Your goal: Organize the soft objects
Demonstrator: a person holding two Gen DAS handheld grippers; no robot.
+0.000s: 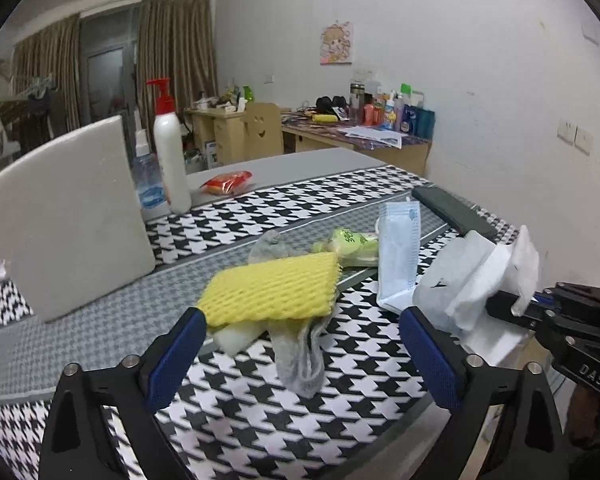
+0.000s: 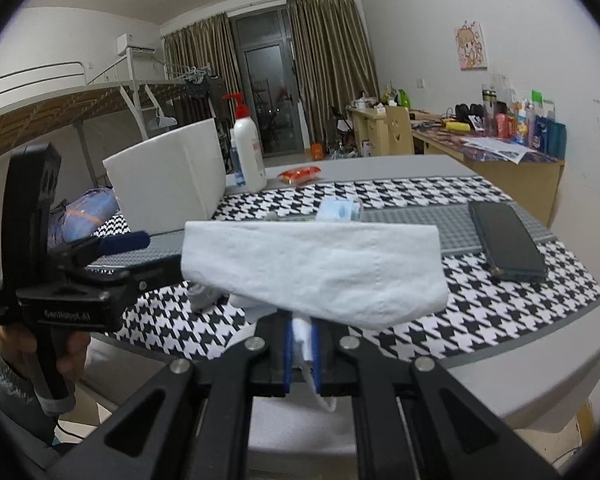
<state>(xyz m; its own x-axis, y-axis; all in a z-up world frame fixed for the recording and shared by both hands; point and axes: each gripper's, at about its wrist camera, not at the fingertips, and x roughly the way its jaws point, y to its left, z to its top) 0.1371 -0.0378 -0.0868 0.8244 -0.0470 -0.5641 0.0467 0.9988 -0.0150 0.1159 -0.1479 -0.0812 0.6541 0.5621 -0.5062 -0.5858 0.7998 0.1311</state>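
Observation:
My left gripper (image 1: 302,320) stands open, low over the houndstooth cloth, with no object gripped. Just ahead of its fingertips lies a yellow foam net (image 1: 272,292) on top of a grey sock (image 1: 300,360) and a white foam piece (image 1: 236,336). Behind them are a green packet (image 1: 348,244) and a blue face-mask pack (image 1: 398,256). My right gripper (image 2: 302,332) is shut on a white tissue (image 2: 312,272), which spreads wide above the table's near edge. The same tissue (image 1: 476,280) shows at the right of the left wrist view.
A black phone (image 2: 508,240) lies on the cloth at the right. A white board (image 1: 68,216) stands at the left, with a white pump bottle (image 1: 170,148) and a red snack packet (image 1: 226,182) behind. A hand (image 2: 68,352) holds the left gripper (image 2: 148,254).

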